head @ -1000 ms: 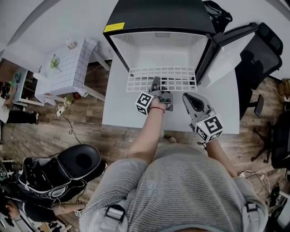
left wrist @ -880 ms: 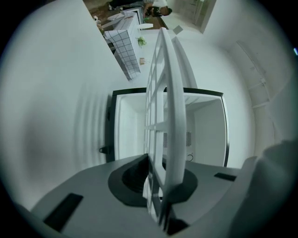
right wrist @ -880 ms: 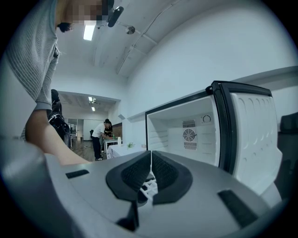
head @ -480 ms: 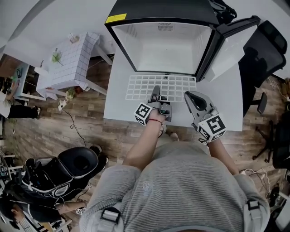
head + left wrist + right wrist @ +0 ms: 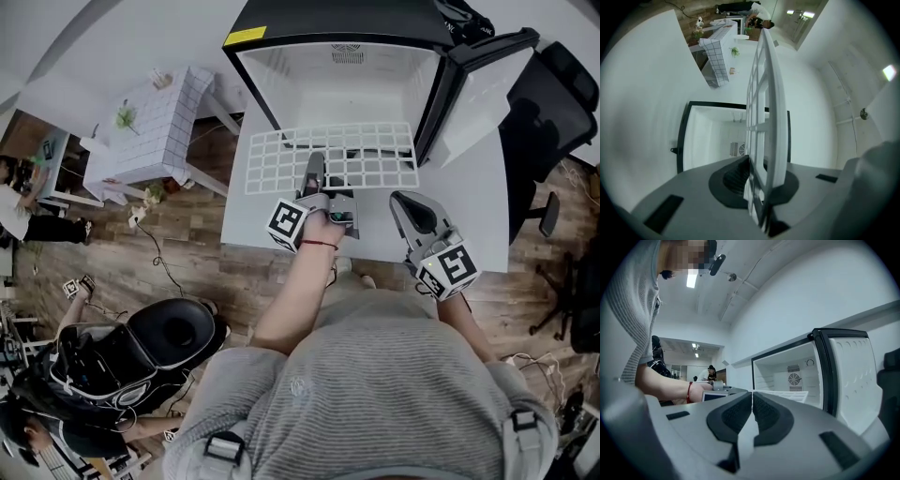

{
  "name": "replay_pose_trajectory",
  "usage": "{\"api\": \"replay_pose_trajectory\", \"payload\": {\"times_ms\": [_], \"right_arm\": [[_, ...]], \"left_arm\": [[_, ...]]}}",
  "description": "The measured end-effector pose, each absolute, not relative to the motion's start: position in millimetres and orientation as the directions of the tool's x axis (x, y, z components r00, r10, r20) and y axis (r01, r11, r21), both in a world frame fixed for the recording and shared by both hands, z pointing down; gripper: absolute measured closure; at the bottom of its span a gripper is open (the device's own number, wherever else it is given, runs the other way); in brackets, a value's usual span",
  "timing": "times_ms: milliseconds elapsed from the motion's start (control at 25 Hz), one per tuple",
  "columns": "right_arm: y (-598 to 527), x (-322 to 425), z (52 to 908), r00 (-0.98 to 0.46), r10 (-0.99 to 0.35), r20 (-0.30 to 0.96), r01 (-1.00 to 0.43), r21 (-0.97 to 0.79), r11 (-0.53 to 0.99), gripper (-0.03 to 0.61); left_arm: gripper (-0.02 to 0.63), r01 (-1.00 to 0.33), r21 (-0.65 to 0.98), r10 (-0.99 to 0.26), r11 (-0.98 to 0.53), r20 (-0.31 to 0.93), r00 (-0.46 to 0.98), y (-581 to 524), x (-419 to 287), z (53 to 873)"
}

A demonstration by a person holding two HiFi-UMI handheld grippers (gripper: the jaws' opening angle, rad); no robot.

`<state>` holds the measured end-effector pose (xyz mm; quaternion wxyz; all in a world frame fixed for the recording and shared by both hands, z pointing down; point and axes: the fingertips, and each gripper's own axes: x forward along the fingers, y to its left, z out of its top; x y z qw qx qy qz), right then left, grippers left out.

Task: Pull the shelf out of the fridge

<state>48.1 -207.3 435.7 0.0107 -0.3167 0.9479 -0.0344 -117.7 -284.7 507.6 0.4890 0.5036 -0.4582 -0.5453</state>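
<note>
The left gripper (image 5: 313,176) pinches the shelf (image 5: 281,157) between its fingers, the fridge (image 5: 337,89) beyond their tips; the right gripper (image 5: 404,201) has its fingers pressed together, empty.

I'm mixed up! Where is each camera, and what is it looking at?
Head view: on the person's head, looking steeply down at the fridge, shelf, both grippers and the person's shirt.
Left gripper view: rides the left gripper, looks along its jaws, shut on the shelf, into the fridge.
Right gripper view: rides the right gripper, jaws shut and empty, faces the fridge; the person's left arm shows.
All three share the open fridge.
</note>
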Motion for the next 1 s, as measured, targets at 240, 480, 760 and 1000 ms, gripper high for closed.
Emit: {"api": "replay_pose_trajectory", "payload": {"times_ms": [240,480,760,1000], "right_arm": [[-210.9,43.1,434.3,-0.802,-0.597,-0.017,-0.593,-0.087,0.8,0.565],[-208.6,35.5,427.7,-0.815,-0.578,-0.032,-0.575,-0.072,0.815,0.565],[-209.0,36.5,428.0,-0.824,-0.566,-0.01,-0.565,-0.045,0.824,0.566],[-210.7,37.9,426.9,-0.825,-0.564,-0.019,-0.563,-0.053,0.825,0.566]], "left_arm": [[0.577,0.074,0.99,-0.992,-0.124,-0.122,-0.023,-287.4,-123.4,477.4],[0.577,0.066,0.991,-0.993,-0.118,-0.118,-0.016,-288.5,-123.3,471.4],[0.577,0.06,0.992,-0.994,-0.107,-0.107,0.002,-295.0,-115.1,473.6],[0.577,0.059,0.993,-0.995,-0.099,-0.1,0.01,-299.3,-112.2,475.3]]}}
